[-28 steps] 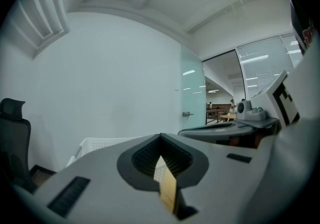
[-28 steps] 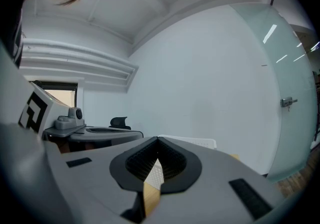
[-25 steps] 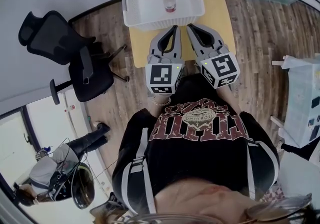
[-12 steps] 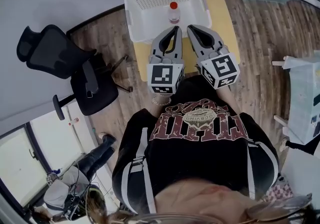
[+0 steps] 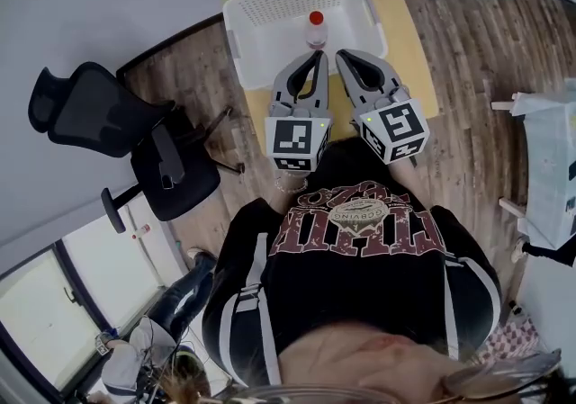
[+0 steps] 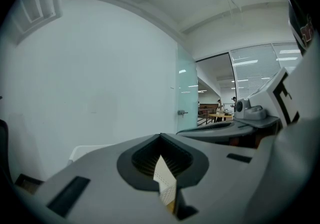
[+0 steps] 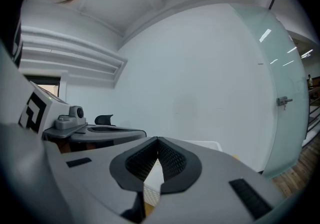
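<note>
In the head view both grippers are held side by side in front of the person's chest, pointing at a white basket (image 5: 261, 11) on a small yellow table (image 5: 409, 42). A clear bottle with a red cap (image 5: 316, 29) stands in the basket, just beyond the tips. My left gripper (image 5: 317, 58) is shut, its jaws meeting at the tip with nothing between them (image 6: 160, 135). My right gripper (image 5: 343, 55) is likewise shut and empty (image 7: 158, 139). The basket's rim shows low in the left gripper view (image 6: 87, 149) and in the right gripper view (image 7: 200, 143). Neither gripper touches the basket.
A black office chair (image 5: 99, 114) stands left of the table on the wooden floor. A white unit (image 5: 549, 186) sits at the right edge. Another person (image 5: 162, 348) is at the bottom left. A white wall and a glass door (image 6: 187, 93) lie ahead.
Both grippers stay shut and level. The views have swung a little: the chair has slid out of the left gripper view, and the basket sits slightly further right in the head view.
</note>
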### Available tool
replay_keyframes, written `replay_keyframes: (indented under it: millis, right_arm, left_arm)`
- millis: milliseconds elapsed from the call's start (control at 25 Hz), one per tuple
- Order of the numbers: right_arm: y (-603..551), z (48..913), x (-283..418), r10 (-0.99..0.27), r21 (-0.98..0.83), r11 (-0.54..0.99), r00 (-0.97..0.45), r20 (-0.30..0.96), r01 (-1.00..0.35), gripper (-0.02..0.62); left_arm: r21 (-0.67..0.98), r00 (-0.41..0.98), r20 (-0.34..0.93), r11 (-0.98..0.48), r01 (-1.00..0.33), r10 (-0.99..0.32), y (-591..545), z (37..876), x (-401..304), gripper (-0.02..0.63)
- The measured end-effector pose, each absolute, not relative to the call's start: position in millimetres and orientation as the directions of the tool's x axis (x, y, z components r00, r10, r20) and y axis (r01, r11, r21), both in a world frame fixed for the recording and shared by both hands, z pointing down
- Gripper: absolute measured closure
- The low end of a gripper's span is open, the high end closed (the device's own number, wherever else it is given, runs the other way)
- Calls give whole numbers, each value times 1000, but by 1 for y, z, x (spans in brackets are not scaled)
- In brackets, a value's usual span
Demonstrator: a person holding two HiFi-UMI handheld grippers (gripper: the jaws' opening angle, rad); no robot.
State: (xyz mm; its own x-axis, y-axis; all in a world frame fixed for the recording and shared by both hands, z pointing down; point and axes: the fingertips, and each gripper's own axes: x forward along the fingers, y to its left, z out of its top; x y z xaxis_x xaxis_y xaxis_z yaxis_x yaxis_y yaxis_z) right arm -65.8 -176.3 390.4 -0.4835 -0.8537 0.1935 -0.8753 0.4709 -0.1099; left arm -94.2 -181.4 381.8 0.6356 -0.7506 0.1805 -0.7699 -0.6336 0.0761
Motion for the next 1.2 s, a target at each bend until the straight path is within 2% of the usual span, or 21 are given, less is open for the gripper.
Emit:
replay_keyframes:
  millis: [1200]
  right_arm:
    - [-222,391,-27,-792,-113,558,-568,226,-822,578]
  left_arm:
    - [84,527,270,-526,-846,-806,-231,402,-71,557]
